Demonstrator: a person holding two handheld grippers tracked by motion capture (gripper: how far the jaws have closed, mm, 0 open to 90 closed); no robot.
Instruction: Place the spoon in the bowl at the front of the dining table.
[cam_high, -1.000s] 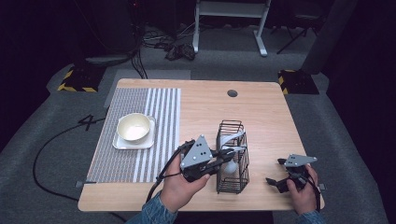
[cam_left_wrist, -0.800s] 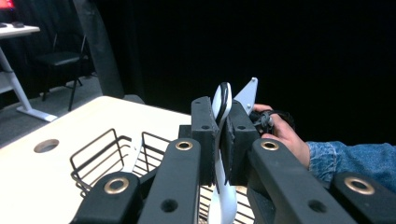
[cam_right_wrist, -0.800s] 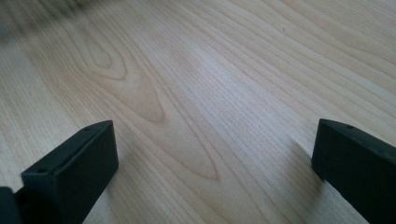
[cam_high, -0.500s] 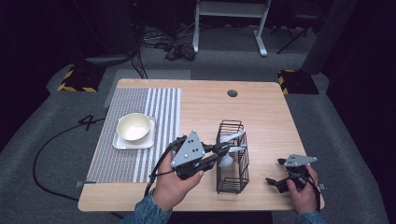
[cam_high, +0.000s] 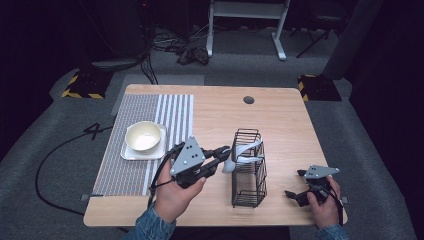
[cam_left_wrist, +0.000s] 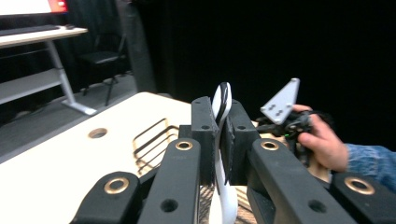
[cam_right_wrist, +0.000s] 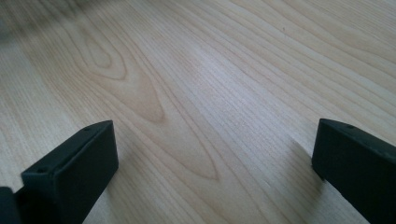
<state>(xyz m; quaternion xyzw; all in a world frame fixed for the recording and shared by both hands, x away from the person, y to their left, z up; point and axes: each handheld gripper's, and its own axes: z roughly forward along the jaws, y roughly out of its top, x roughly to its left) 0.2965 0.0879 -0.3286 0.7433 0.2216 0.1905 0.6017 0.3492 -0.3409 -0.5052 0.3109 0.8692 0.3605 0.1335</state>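
High view: the left gripper (cam_high: 223, 156) has drawn back from the wire basket (cam_high: 248, 170), carrying a white spoon (cam_high: 229, 165) just outside the basket's wall; removal appears under way.

Left gripper view: jaws clamped on the spoon's edge.

Right gripper view: jaws wide apart above the bare table (cam_right_wrist: 196, 93), idle.

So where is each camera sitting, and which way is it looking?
High view: sits above the person's side, looking forward and down on the table; both forearms, the left tongs and right tongs show.
Left gripper view: rides the left tongs, looking along the jaws shut on a white spoon; the right hand shows beyond.
Right gripper view: rides the right tongs, facing down at bare wood between open jaws.
Shared: the high and left gripper views both show the spoon and wire rack.
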